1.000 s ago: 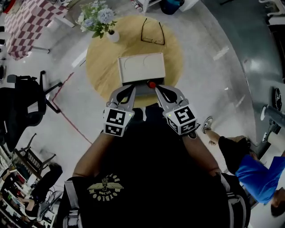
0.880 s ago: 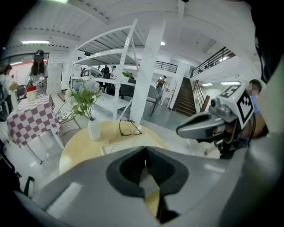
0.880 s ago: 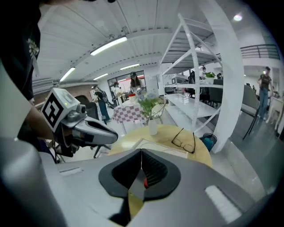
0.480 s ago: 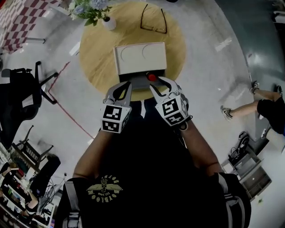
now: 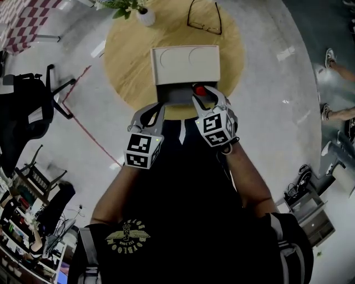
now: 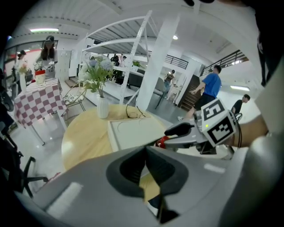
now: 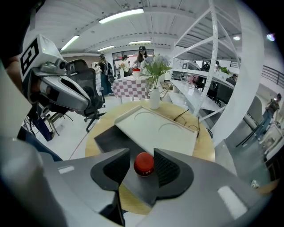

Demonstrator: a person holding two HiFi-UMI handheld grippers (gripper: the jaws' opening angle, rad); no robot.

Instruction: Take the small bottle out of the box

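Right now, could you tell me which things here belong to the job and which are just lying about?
Job: small bottle; open box; right gripper, its jaws have just been opening, the bottle's red cap between them.
Lying about: glasses; vase of flowers.

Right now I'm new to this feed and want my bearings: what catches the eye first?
The red-capped small bottle stands in the dark open box at the round wooden table's near edge, between the right gripper's fingers, which have just been opening. Behind it lies the pale lid, with a vase of flowers at the far edge.
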